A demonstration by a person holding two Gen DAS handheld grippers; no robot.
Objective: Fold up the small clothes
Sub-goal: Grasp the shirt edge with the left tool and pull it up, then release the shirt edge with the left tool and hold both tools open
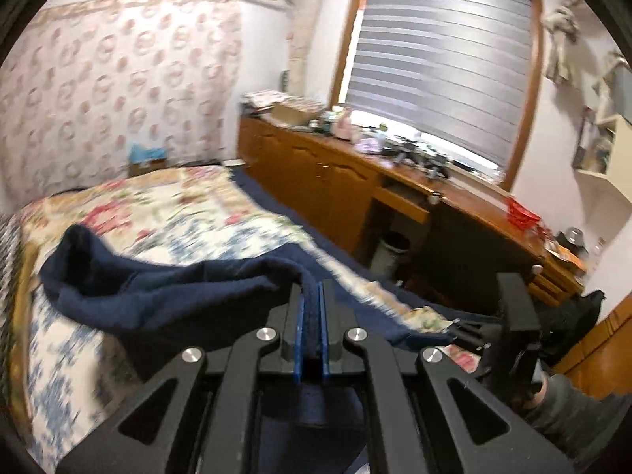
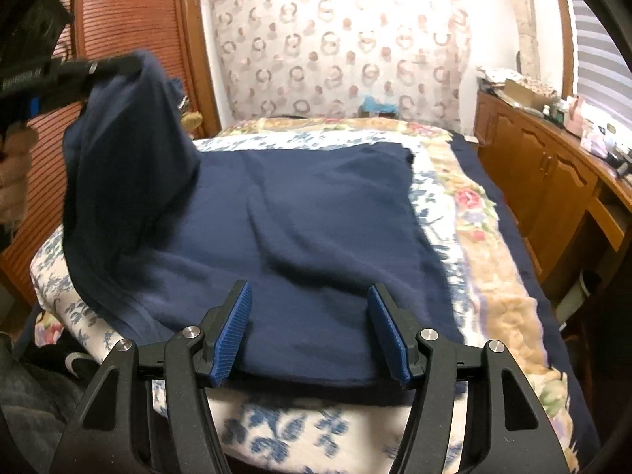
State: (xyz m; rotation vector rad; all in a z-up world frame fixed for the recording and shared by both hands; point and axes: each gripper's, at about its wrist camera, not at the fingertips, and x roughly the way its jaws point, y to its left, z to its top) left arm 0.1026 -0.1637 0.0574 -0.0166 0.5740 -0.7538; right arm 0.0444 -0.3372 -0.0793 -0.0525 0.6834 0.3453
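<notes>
A navy blue garment (image 2: 308,217) lies spread on the floral bedspread (image 2: 486,237). My left gripper (image 1: 312,308) is shut on one edge of the navy garment (image 1: 158,288) and holds it lifted above the bed. In the right wrist view the left gripper (image 2: 118,66) is at the upper left with the cloth hanging from it. My right gripper (image 2: 310,328) is open, its blue pads either side of the garment's near edge, just above it. The right gripper (image 1: 513,316) also shows at the right of the left wrist view.
A wooden cabinet and desk (image 1: 335,181) with clutter runs along the bed's right side under a window with blinds (image 1: 442,63). A wooden louvred wardrobe (image 2: 130,12) stands left of the bed. A bin (image 1: 391,252) sits under the desk.
</notes>
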